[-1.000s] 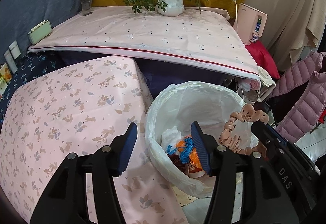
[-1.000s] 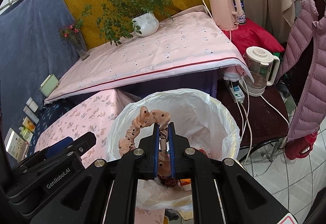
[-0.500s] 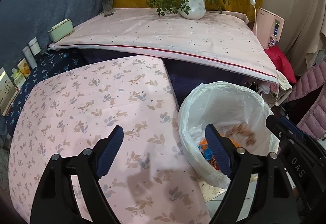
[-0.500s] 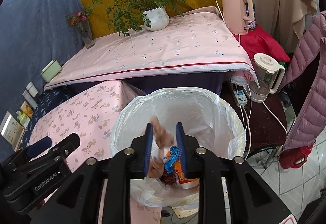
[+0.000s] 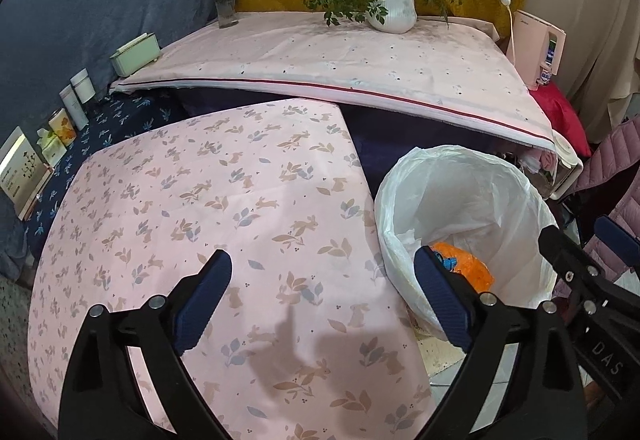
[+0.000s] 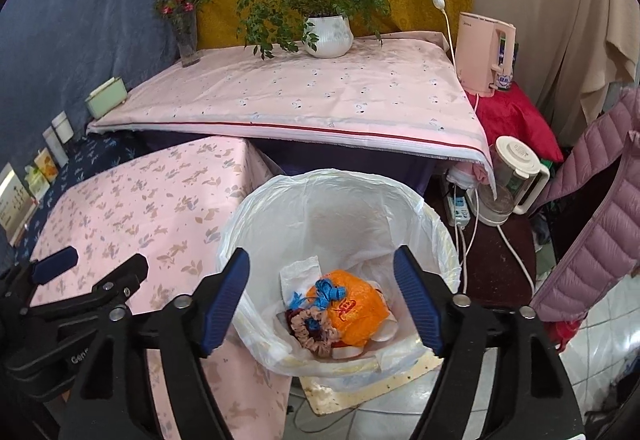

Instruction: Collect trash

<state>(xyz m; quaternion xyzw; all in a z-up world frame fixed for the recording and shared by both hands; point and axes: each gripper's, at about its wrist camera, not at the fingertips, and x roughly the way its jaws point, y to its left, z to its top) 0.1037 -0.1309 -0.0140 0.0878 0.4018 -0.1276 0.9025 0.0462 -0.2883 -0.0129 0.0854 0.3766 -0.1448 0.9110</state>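
- Fingers [image 6: 224, 296] of the right gripper [image 6: 322, 298] are opening, empty, angled down over the bin [image 6: 436, 232].
- Left gripper [image 5: 320, 296] opening too, empty, tilted down over the tablecloth [image 5: 208, 200].

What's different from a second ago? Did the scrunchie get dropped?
Yes. The right hand-held gripper let go of the spotted scrunchie, which fell into the lined trash bin beside the orange bag; its jaws are opening, empty. The left hand-held gripper swung toward the pink table, also opening. The bin and plant stayed put.
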